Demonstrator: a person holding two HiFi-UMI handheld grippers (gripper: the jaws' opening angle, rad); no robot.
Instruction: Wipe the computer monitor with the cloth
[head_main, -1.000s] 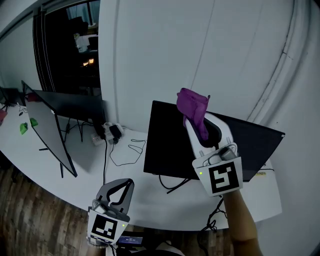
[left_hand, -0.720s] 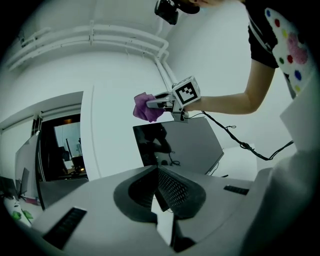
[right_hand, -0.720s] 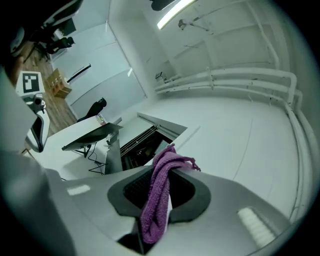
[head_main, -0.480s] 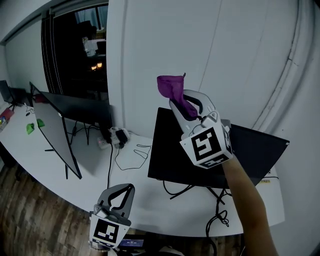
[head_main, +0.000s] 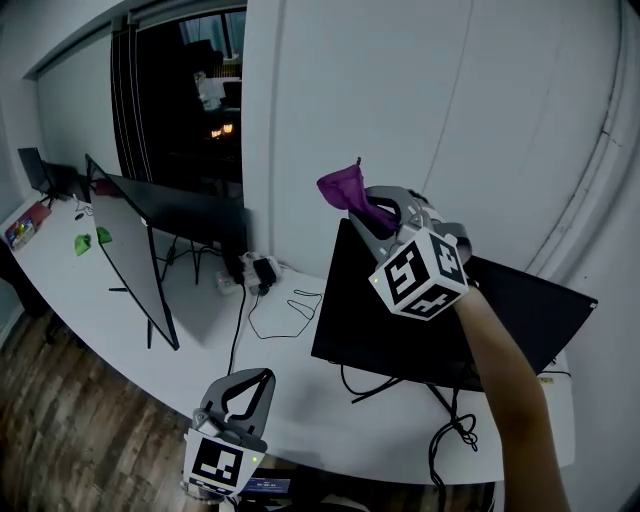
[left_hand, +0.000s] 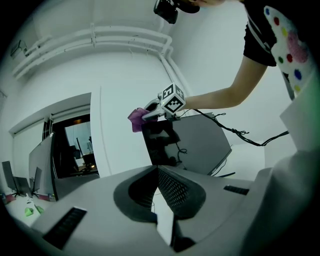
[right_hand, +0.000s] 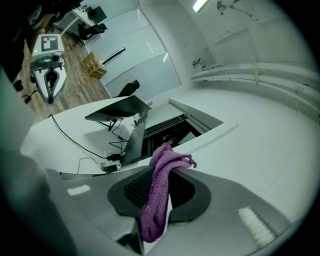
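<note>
My right gripper (head_main: 368, 207) is shut on a purple cloth (head_main: 346, 189), held up just above the top left corner of the black monitor (head_main: 390, 320), with the white wall behind it. In the right gripper view the cloth (right_hand: 161, 190) hangs pinched between the jaws (right_hand: 162, 172). The left gripper view shows that gripper (left_hand: 161, 106), the cloth (left_hand: 135, 119) and the dark screen (left_hand: 187, 145) from below. My left gripper (head_main: 258, 382) stays low at the desk's front edge, jaws together with nothing in them (left_hand: 157, 172).
On the curved white desk (head_main: 200, 345) two more monitors (head_main: 135, 255) stand at the left. A power strip (head_main: 255, 270) and loose cables (head_main: 290, 300) lie between them and the black monitor. More cables (head_main: 455, 430) hang at its right. Green items (head_main: 90, 240) lie far left.
My right gripper has carried the cloth from the monitor's top edge up and left, past its top left corner. The left gripper has stayed low at the desk front.
</note>
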